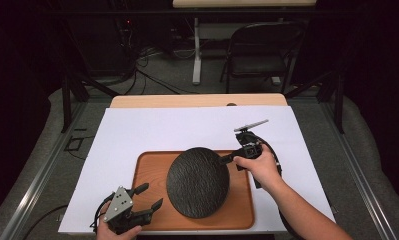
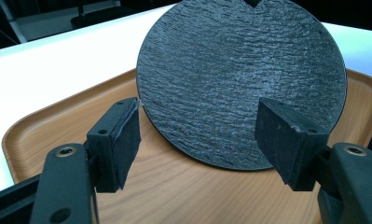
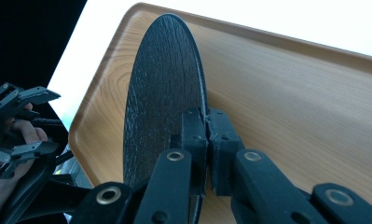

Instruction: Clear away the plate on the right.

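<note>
A: Two hand-held grippers are working one item. Right hand-held gripper (image 1: 226, 160) is pinching the rim of the black slate plate (image 1: 198, 181), jaws closed tight on the edge, as the right gripper view is showing.

B: Where's the plate sitting?

A: Over the wooden tray (image 1: 146, 172), tilted. Its near edge is resting on the tray floor and the gripped side is riding high. In the right gripper view the plate (image 3: 162, 98) is looking almost edge-on against the tray (image 3: 286, 107).

B: Left one?

A: Left hand-held gripper (image 1: 146, 196) is hovering at the tray's front left corner, jaws spread wide, holding nothing. Its own view is showing both pads (image 2: 123, 140) framing the plate (image 2: 242, 79) but standing apart from it.

B: Risks?

A: My read: the grip is the weak point. It's taking only a thin bite of rim, right at the edge, on a plate that's looking heavy and rough. The plate could be pivoting in the pads and slipping out. A drop onto the tray (image 2: 48, 128) may be chipping the slate.

B: Anything else?

A: The low edge could be skidding across the smooth wood if the right hand is pushing sideways. And the left jaws are sitting close to the plate's swing path, so a clash is possible. The white sheet (image 1: 152, 130) on the counter isn't an issue.
</note>
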`<state>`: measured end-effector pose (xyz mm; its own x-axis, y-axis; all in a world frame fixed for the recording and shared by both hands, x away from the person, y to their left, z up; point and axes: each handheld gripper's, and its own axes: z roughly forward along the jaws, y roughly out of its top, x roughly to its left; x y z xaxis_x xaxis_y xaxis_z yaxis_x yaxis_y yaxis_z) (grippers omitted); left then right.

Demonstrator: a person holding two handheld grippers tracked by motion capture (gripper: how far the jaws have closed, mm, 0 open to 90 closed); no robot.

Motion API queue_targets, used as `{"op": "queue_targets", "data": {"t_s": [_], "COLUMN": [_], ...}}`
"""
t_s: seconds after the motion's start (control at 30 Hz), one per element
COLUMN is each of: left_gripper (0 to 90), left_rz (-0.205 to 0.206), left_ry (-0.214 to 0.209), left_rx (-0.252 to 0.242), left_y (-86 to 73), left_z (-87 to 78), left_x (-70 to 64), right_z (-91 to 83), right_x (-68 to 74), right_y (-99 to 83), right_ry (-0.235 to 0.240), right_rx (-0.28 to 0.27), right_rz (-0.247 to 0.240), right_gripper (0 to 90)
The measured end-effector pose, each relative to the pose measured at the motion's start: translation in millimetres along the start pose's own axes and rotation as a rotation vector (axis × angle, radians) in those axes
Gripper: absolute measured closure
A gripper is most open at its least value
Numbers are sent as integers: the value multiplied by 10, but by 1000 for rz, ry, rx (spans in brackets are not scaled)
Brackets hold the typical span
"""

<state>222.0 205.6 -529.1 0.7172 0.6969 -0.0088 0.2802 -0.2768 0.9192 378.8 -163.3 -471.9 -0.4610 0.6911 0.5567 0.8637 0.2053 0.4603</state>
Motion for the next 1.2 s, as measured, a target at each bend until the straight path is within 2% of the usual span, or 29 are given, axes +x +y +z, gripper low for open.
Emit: {"op": "queue_targets", "data": {"t_s": [0.43,0.83,0.9,1.0,1.2], "left_gripper": [314,314,314,314,314], "left_rz": [-3,-1,-1,0,-1], "left_ry": [1,1,2,2,2], "left_rx": [-3,-1,0,-1,0], "left_y": [3,7,7,6,8], "left_z": [4,7,8,9,14], "left_x": [5,8,7,6,8], "right_z": [16,-1,-1,12,36], "right_x": [-131,-174,-184,-217,-329], "right_y": [-99,-187,-209,-239,-314], "right_ry": [6,12,1,-10,-2], "right_rx": [0,-18,-17,-24,-28], "right_rz": [42,50,54,44,78], "right_gripper": [865,861,855,846,835]}}
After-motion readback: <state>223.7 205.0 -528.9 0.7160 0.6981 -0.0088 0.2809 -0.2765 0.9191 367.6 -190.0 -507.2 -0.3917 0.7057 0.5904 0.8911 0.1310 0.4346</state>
